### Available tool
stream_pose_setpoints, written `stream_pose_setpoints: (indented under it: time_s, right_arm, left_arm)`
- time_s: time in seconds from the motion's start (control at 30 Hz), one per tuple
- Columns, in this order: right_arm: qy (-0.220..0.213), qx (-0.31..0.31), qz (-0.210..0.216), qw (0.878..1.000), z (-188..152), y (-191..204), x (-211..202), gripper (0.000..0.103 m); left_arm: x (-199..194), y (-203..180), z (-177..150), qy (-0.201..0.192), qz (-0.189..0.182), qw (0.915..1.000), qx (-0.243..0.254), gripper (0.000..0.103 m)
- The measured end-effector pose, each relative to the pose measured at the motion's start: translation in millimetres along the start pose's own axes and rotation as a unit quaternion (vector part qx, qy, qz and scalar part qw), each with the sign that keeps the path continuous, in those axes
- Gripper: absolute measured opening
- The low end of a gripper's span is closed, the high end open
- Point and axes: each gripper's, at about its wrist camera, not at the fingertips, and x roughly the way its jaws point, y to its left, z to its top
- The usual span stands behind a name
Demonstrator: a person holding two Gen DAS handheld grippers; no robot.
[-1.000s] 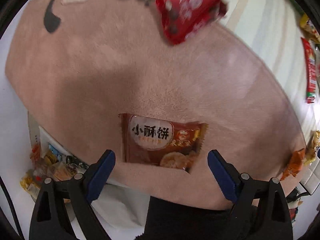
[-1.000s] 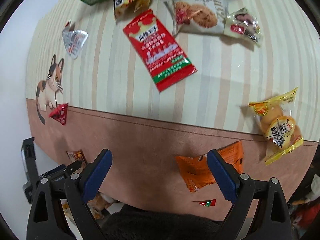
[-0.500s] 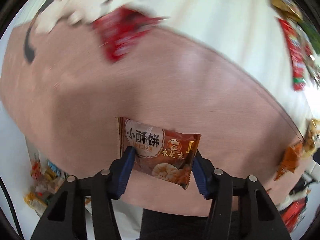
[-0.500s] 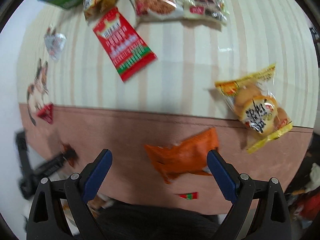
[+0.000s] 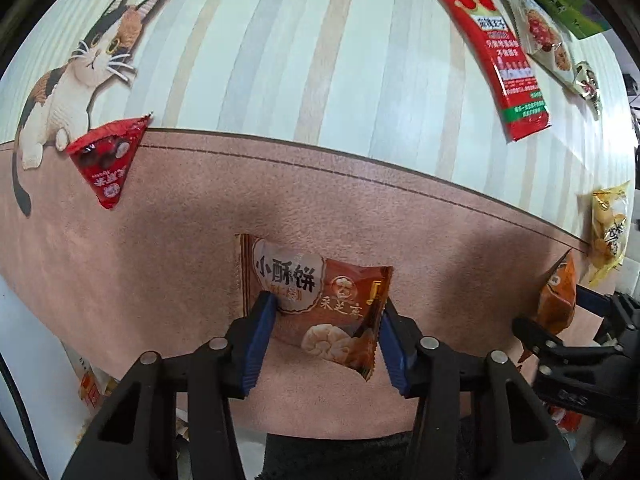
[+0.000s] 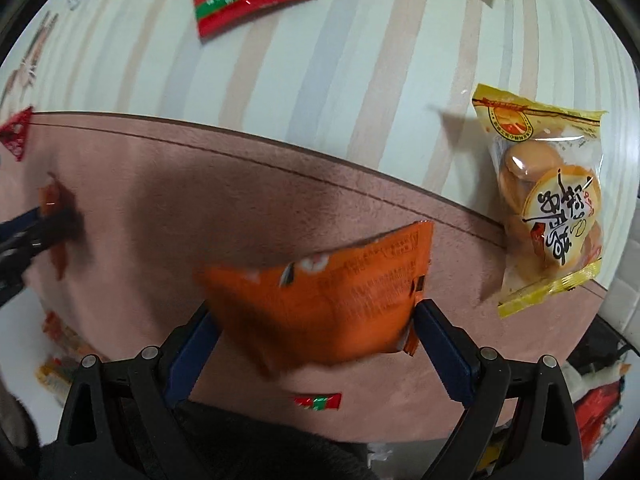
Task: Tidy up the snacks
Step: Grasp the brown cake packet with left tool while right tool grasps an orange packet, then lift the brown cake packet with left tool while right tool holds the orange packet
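Note:
My left gripper [image 5: 322,316] is shut on a brown pastry packet [image 5: 320,304] with Chinese lettering, held just above the pink part of the table mat [image 5: 160,240]. My right gripper [image 6: 316,320] is shut on an orange snack packet [image 6: 332,296], lifted off the mat and blurred. In the left wrist view the right gripper and its orange packet [image 5: 558,300] show at the far right. In the right wrist view the left gripper's brown packet [image 6: 54,208] shows at the far left.
A red triangular packet [image 5: 106,160] lies by the cat picture [image 5: 76,76]. A long red packet [image 5: 500,52], a cookie packet [image 5: 540,36] and a green box [image 5: 560,4] lie at the back right. A yellow cake packet [image 6: 548,200] lies right. A small red-green wrapper [image 6: 318,401] lies near the mat's front edge.
Both grippers went from open to shut: the left closed on the brown packet, the right moved to the orange packet and closed on it. Both packets now sit raised between the fingers.

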Motion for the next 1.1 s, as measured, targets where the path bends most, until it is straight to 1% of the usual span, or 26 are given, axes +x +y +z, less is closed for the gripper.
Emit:
stream_pose_setpoints:
  time_s: [0.03,0.07,0.1,0.17,0.23,0.3,0.37,0.43,0.53,0.57,0.6,0.7,0.73,0.8,0.87,1.0,1.03,1.07,1.1]
  right_arm:
    - [-0.005,0.003,0.001,1.000,0.8,0.4,1.7,0.095]
    - [-0.009,0.006,-0.001,1.000,0.9,-0.2,3.1,0.090]
    - [-0.012,0.011,-0.005,1.000,0.6,-1.3,4.0,0.088]
    - [-0.019,0.015,-0.009,1.000,1.1,0.5,4.5,0.086]
    - [-0.027,0.018,-0.001,0.999,-2.9,-1.5,5.8,0.086]
    - [-0.027,0.021,0.002,0.999,-3.4,-3.4,6.0,0.085]
    - [-0.025,0.026,0.006,0.999,-3.7,-5.3,3.4,0.086]
    - [-0.022,0.034,0.020,0.999,-0.1,-5.4,-0.5,0.086]
    - [-0.016,0.040,0.033,0.999,6.0,-5.0,-2.0,0.086]
    - [-0.016,0.042,0.035,0.998,7.2,-4.7,-2.1,0.086]
    - [-0.016,0.042,0.037,0.998,8.0,-4.6,-2.3,0.086]
    - [-0.016,0.038,0.037,0.998,10.8,-2.2,-0.9,0.086]
    - [-0.017,0.039,0.040,0.998,11.3,-1.4,0.1,0.086]
    - [-0.016,0.042,0.048,0.998,11.4,-0.4,1.3,0.086]
    - [-0.016,0.047,0.060,0.997,12.2,-1.7,0.2,0.086]
    - [-0.023,0.051,0.063,0.996,12.4,0.7,-5.4,0.085]
    - [-0.025,0.052,0.065,0.996,13.3,1.0,-6.9,0.085]
    - [-0.027,0.052,0.067,0.996,14.0,2.0,-9.9,0.085]
    - [-0.029,0.051,0.069,0.996,10.7,0.8,-13.7,0.085]
  left_arm:
    - [-1.8,0.0,0.1,-0.002,0.000,1.0000,0.002,0.042]
    - [-3.3,1.1,0.3,-0.002,0.000,1.0000,0.002,0.040]
    - [-5.6,0.1,1.8,-0.004,-0.001,1.0000,0.003,0.039]
    - [-14.0,-9.6,10.5,-0.002,-0.003,1.0000,0.002,0.039]
    - [-20.3,-5.3,26.1,-0.004,-0.023,0.9996,-0.015,0.041]
    - [-16.6,3.4,33.0,0.005,-0.030,0.9993,-0.024,0.048]
    - [-10.5,20.9,35.6,0.021,-0.042,0.9980,-0.042,0.053]
    - [-5.3,30.0,38.0,0.031,-0.042,0.9973,-0.052,0.055]
    - [8.1,41.8,39.5,0.043,-0.034,0.9976,-0.042,0.069]
    - [11.6,44.5,40.3,0.047,-0.037,0.9973,-0.043,0.077]
    - [11.9,42.3,35.8,0.040,-0.042,0.9974,-0.044,0.076]
    - [12.2,34.5,39.1,0.041,-0.016,0.9987,-0.024,0.076]
    - [13.2,29.8,36.0,0.038,-0.011,0.9990,-0.021,0.074]
    - [9.0,27.3,33.4,0.026,-0.003,0.9996,-0.012,0.061]
    - [5.1,23.3,27.5,0.018,-0.013,0.9997,-0.010,0.054]
    - [-4.6,27.1,23.9,0.016,-0.022,0.9994,-0.021,0.052]
    - [-7.2,29.0,21.7,0.015,-0.032,0.9990,-0.026,0.051]
    - [-7.8,32.5,16.7,0.013,-0.035,0.9989,-0.028,0.050]
    - [-12.5,33.0,16.8,0.010,-0.040,0.9987,-0.031,0.046]
